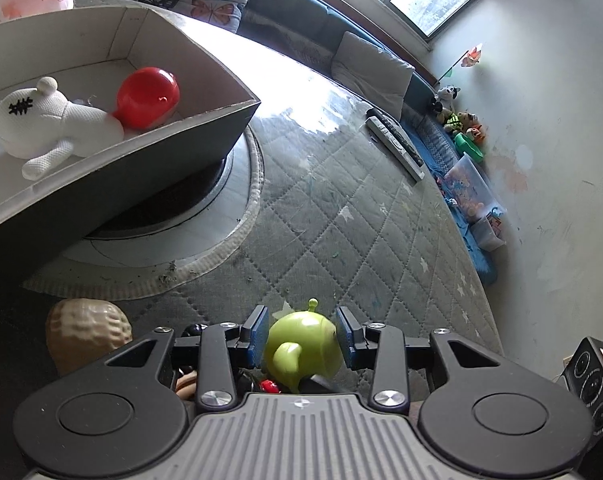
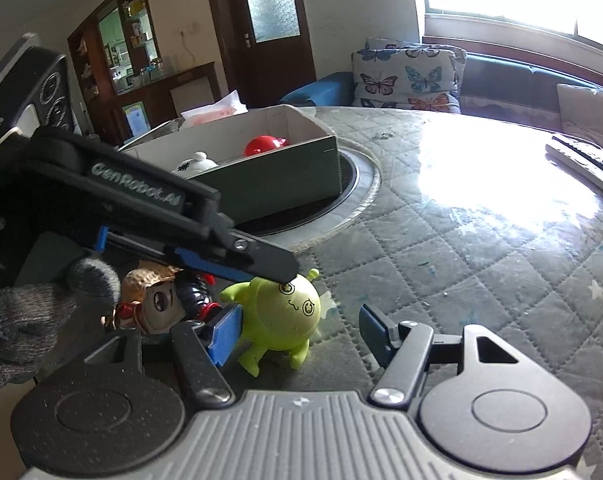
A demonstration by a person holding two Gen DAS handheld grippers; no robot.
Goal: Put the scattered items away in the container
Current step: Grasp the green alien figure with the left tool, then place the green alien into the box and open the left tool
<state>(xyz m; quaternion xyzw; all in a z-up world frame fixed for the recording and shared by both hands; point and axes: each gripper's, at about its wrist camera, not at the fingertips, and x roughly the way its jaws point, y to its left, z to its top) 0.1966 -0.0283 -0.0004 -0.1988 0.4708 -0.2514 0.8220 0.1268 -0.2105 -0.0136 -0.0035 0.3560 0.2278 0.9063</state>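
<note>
While the left gripper (image 1: 302, 336) straddles the round green plastic alien figure (image 1: 301, 350) on the quilted grey table mat (image 1: 341, 216), jaws open, pads not touching, right gripper (image 2: 297, 334) also gapes beside it. Next: squeeze, lift, carry to the grey cardboard box (image 1: 205, 136).

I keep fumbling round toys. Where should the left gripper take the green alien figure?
Grip the green alien figure across its round body, at the widest part, coming from above as the left gripper already does with its pads either side. The antenna, arms and legs look too thin to hold.
</note>
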